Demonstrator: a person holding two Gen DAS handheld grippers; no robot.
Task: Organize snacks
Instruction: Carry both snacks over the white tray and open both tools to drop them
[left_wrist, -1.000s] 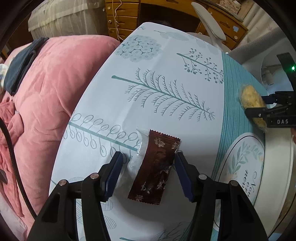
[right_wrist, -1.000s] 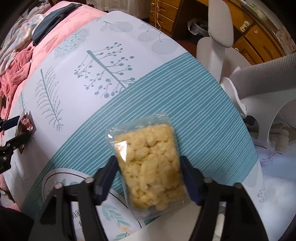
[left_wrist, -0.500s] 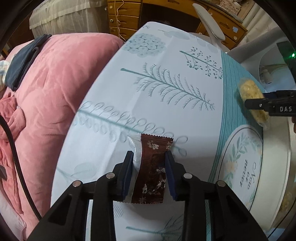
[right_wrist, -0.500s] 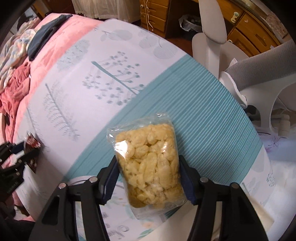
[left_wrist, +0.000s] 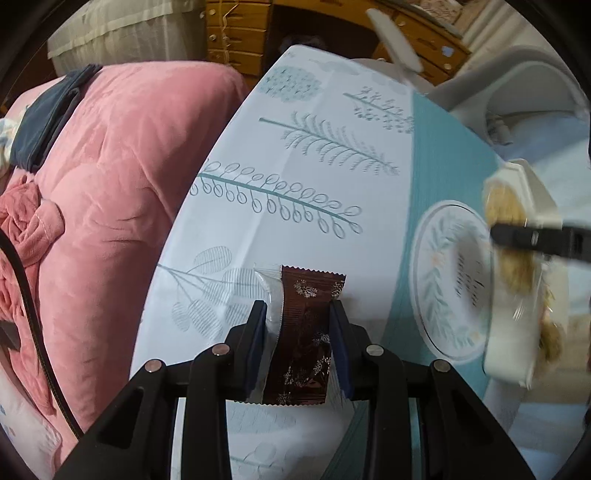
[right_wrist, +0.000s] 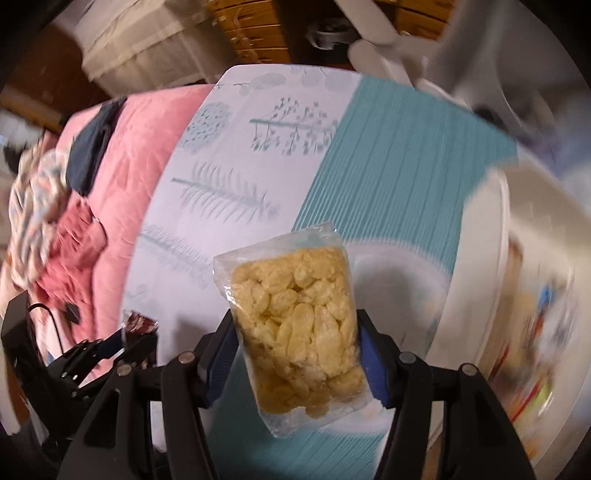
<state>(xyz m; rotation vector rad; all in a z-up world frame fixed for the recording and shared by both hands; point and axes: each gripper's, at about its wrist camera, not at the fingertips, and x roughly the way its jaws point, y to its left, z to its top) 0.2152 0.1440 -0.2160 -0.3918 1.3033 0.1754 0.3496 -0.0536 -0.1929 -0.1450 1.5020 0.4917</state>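
i've got the left gripper clamped across the brown wrapper and the right gripper pinching the puffed-snack bag, both above the tablecloth; light, crinkly, crushable packs, so i'd grip mid-body, gently.

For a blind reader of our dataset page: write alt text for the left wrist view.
The left gripper is clamped on a brown snack packet above a table with a leaf-print cloth. At right, the blurred right gripper holds a clear bag of yellow snacks; a pink quilt lies at left.
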